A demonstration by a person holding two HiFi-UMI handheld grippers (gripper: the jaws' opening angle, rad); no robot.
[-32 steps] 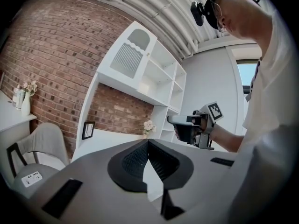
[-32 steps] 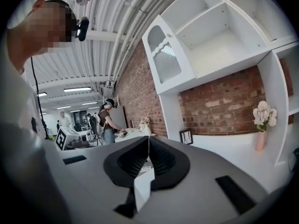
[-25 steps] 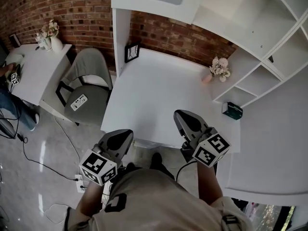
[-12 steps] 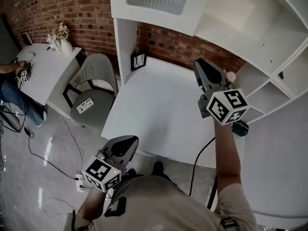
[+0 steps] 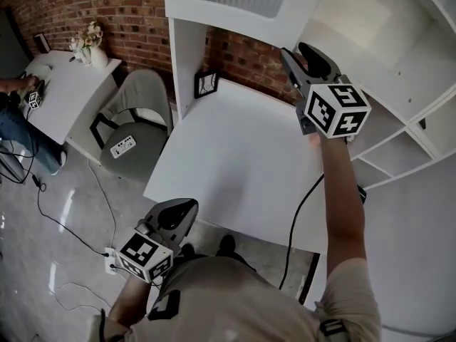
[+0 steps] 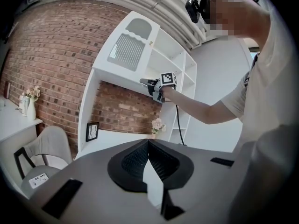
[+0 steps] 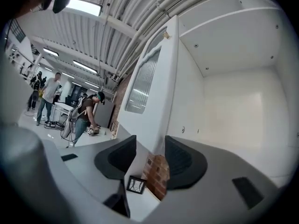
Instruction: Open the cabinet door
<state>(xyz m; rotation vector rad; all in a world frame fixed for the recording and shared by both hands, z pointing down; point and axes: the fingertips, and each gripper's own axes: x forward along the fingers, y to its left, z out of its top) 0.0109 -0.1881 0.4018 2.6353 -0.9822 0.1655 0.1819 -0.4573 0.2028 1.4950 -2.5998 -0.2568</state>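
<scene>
right claw [image 7: 150, 146] just spread open, edge of the white glass-panel cabinet door [image 7: 154, 97] between its tips. left claw [image 6: 148, 142] is pressed together.

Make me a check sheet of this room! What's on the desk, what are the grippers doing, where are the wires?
Surface: white desk.
Job's things: cabinet door, its lower edge between the right jaws.
Clutter: picture frame and flowers at the desk's back.
Grippers: right hand-held gripper open, jaws have just been opening round the door's edge; left hand-held gripper shut, empty.
Cables: cable hanging from the right gripper; floor cables.
Surroundings: brick wall, chair, side table, shelves, a person far left.
</scene>
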